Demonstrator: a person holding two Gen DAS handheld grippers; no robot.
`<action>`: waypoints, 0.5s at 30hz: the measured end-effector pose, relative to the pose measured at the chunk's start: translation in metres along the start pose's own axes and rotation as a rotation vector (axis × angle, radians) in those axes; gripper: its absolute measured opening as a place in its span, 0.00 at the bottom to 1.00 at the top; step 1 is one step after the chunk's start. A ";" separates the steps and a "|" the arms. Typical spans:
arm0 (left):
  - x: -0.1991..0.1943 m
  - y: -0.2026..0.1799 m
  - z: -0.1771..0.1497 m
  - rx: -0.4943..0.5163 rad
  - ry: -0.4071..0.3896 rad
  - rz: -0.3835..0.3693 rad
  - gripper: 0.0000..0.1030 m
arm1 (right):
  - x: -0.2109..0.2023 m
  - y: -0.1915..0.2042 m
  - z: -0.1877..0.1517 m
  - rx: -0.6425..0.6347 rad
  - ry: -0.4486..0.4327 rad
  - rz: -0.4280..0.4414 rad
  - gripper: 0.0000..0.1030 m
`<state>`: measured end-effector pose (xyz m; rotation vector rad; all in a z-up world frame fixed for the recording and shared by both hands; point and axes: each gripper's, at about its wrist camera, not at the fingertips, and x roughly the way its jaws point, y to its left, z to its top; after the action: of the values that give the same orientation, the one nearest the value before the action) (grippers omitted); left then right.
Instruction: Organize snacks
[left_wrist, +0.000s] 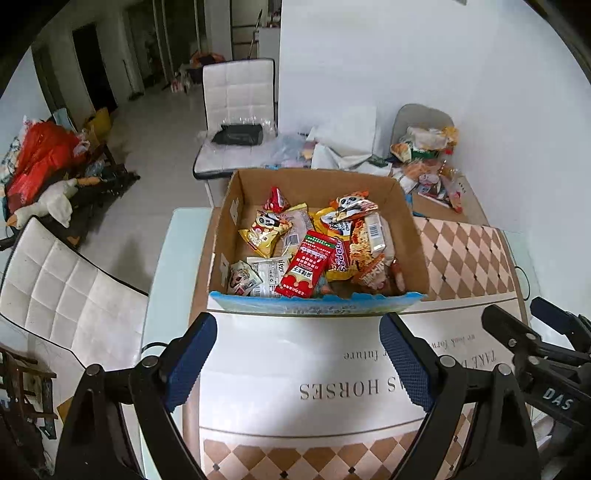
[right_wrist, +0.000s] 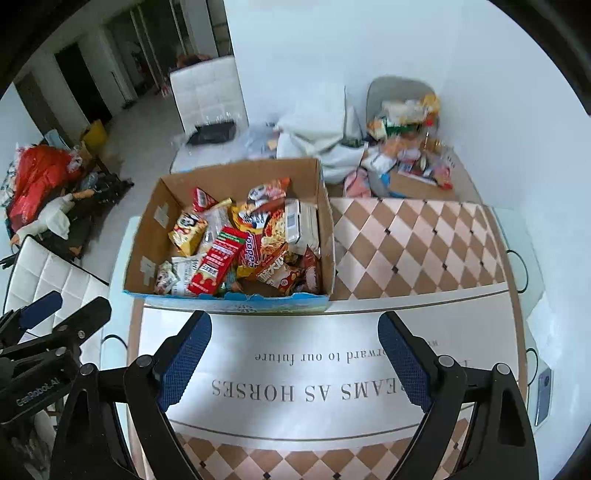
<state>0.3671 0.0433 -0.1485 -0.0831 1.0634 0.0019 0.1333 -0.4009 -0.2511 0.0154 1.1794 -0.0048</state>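
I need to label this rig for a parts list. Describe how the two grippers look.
Both look alike. The left gripper and right gripper have black frames with silver round rivets and two fingers faced with dark blue, cross-hatched pads. White lettering marks the bodies: "DAS" on the right one, "GenRobot.AI" on the left. No cables or sleeves show.

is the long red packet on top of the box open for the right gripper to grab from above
Probably yes: the red packet lies on top of the pile in the open cardboard box, nothing over it, and the right gripper is open and empty.
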 end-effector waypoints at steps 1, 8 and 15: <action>-0.007 -0.001 -0.003 0.003 -0.008 0.001 0.87 | -0.010 -0.002 -0.004 0.004 -0.011 0.007 0.91; -0.059 -0.009 -0.024 0.001 -0.084 0.002 0.87 | -0.081 -0.016 -0.033 0.006 -0.110 0.024 0.91; -0.105 -0.019 -0.038 0.015 -0.161 0.023 0.88 | -0.136 -0.023 -0.055 -0.001 -0.168 0.058 0.91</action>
<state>0.2838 0.0255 -0.0744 -0.0557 0.9037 0.0212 0.0305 -0.4237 -0.1464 0.0476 1.0109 0.0453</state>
